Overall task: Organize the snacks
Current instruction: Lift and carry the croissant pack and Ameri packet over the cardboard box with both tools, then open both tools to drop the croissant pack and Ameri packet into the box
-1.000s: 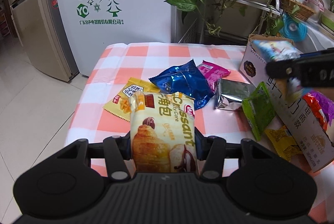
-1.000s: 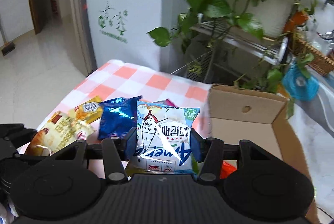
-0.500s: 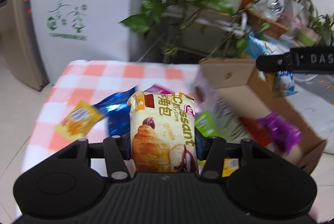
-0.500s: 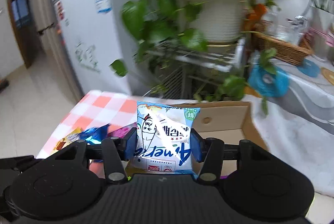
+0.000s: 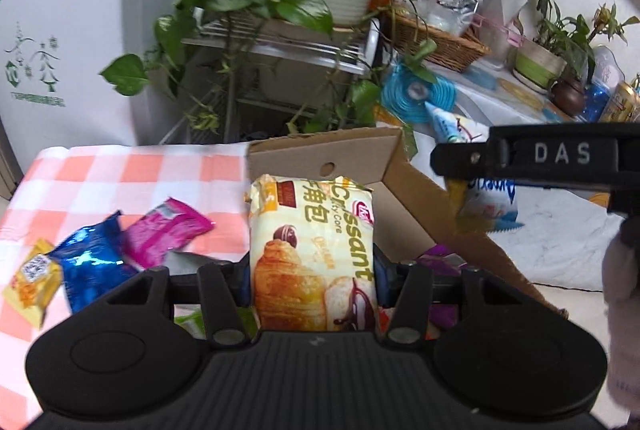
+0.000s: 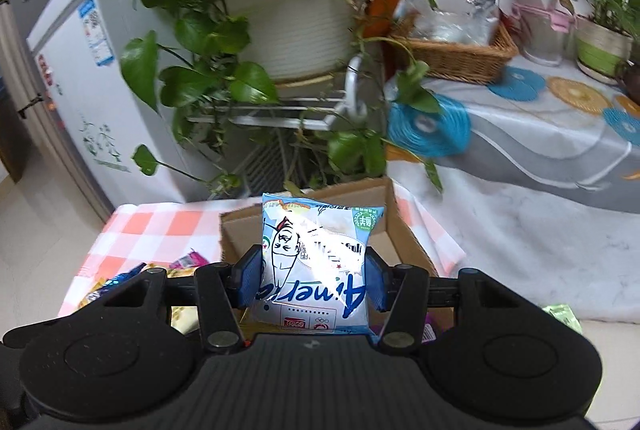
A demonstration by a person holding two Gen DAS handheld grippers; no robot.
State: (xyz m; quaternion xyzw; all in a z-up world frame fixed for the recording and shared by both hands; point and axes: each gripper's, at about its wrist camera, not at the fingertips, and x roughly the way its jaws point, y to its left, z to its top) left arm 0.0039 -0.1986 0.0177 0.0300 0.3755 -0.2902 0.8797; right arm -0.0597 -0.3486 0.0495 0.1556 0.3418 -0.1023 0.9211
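My left gripper [image 5: 312,270] is shut on a yellow croissant packet [image 5: 312,250] and holds it above the open cardboard box [image 5: 360,157]. My right gripper [image 6: 312,278] is shut on a light blue and white snack bag [image 6: 316,262], held above the same box [image 6: 396,222]. In the left wrist view the right gripper [image 5: 536,157] shows at the right with the blue bag [image 5: 488,197] hanging over the box's right side. A purple packet [image 5: 438,254] lies inside the box.
On the orange checked tablecloth [image 5: 120,173] lie a pink packet [image 5: 164,230], a blue packet [image 5: 90,262] and a small yellow packet [image 5: 32,282]. Behind stand a plant rack [image 5: 280,41], a white fridge [image 5: 60,29] and a side table with a wicker basket [image 5: 440,41].
Both grippers have swung right and risen from the table toward the box, each keeping its packet. The box has come to sit under both of them.
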